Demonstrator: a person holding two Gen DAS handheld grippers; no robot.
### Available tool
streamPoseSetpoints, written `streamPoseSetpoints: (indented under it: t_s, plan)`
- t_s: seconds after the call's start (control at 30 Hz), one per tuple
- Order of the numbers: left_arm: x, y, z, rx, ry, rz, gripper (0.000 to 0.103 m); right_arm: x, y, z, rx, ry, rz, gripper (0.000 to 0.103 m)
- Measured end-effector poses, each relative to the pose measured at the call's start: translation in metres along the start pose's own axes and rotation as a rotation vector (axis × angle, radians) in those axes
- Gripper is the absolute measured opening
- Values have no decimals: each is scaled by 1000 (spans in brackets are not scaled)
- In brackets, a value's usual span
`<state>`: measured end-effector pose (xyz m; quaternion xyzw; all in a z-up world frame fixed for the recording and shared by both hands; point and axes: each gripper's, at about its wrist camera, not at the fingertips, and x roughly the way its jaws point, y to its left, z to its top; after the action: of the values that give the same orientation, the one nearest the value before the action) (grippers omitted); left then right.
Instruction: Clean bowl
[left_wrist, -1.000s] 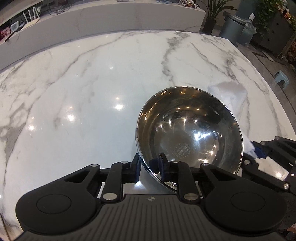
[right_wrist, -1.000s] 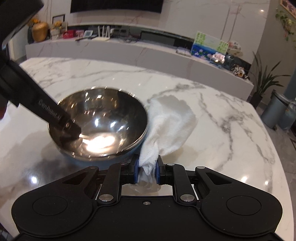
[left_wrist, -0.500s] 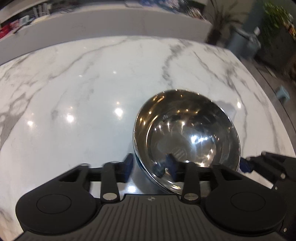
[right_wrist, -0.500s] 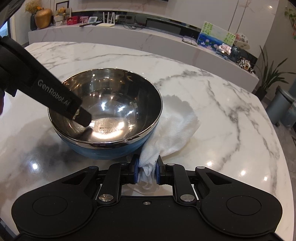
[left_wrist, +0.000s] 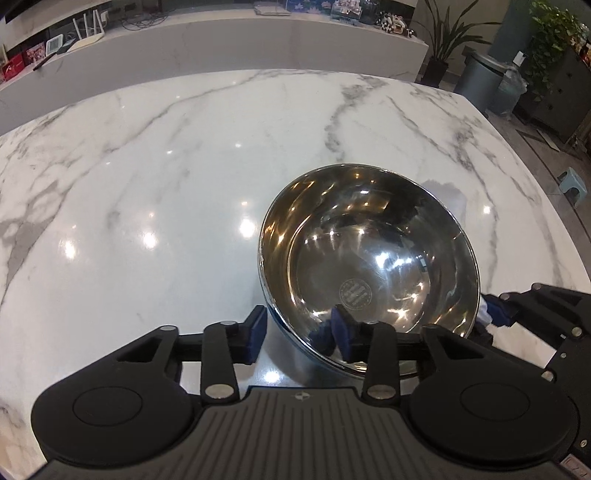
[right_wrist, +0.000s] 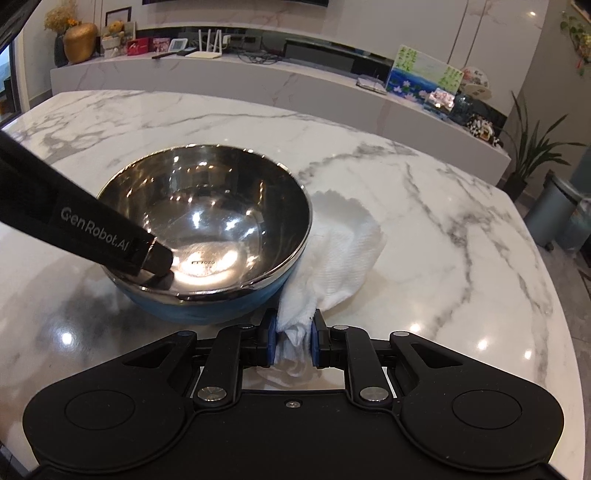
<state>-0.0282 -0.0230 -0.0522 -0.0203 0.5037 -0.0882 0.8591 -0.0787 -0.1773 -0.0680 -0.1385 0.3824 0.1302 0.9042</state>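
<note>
The bowl (right_wrist: 207, 236) sits mid-desk (left_wrist: 166, 184), bare marble all round; left gripper (left_wrist: 299, 330) closing astride its near rim, contact unclear; right gripper (right_wrist: 292, 341) pinches the white cloth (right_wrist: 340, 251), partly hidden behind the bowl.

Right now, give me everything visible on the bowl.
The bowl is round, with a mirror-polished steel inside, a stamped mark at its bottom and a blue outer shell. It looks empty and sits upright on the marble table. The left claw straddles its near rim, one finger inside and one outside, jaws closing. The white cloth held by the right claw lies against its side.
</note>
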Motion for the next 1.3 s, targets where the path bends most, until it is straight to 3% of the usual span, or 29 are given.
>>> streamPoseSetpoints:
  t_s: [0.27,0.87,1.03,1.3]
  plan:
    - [-1,-4,-1,27,-15,24,25,-16,-8,5,28,-79,-33,15]
    - [1,-1,5,36,-27,40,23,-3,8,1,-38,26,26,15]
    - [2,-1,4,26,-14,32,31,-3,9,1,-38,32,27,15]
    - [2,-2,5,45,-5,17,29,-7,4,3,-18,2,8,15]
